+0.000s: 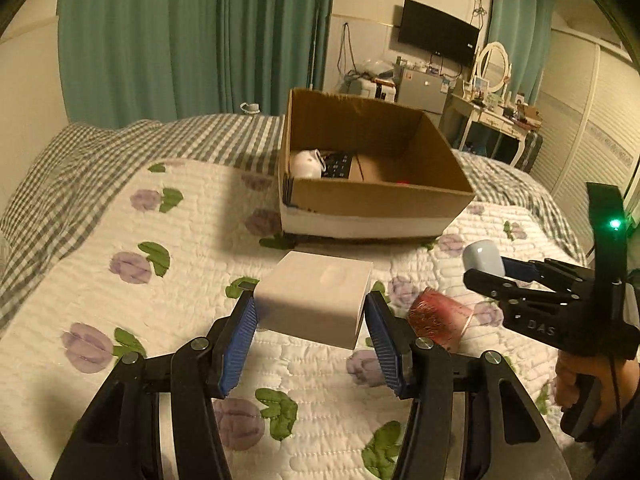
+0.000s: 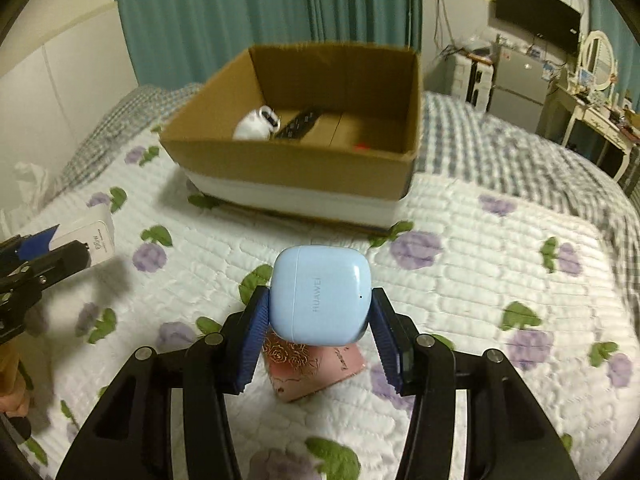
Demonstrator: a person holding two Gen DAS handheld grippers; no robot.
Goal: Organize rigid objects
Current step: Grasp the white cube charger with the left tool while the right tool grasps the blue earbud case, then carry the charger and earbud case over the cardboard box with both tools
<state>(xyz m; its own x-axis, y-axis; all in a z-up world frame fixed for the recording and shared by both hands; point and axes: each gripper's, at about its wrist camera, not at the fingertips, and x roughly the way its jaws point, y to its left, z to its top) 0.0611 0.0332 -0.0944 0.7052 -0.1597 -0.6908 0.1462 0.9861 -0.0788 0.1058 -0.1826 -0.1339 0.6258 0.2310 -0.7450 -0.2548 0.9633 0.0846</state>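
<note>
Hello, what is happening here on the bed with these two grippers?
A person is tidying small hard things into the cardboard box on the bed. The left gripper is shut on a white box, held above the quilt. The right gripper is shut on a blue earbud case, also in the air, over a pink box that lies on the quilt. The cardboard box already holds a white mug and a black remote.
</note>
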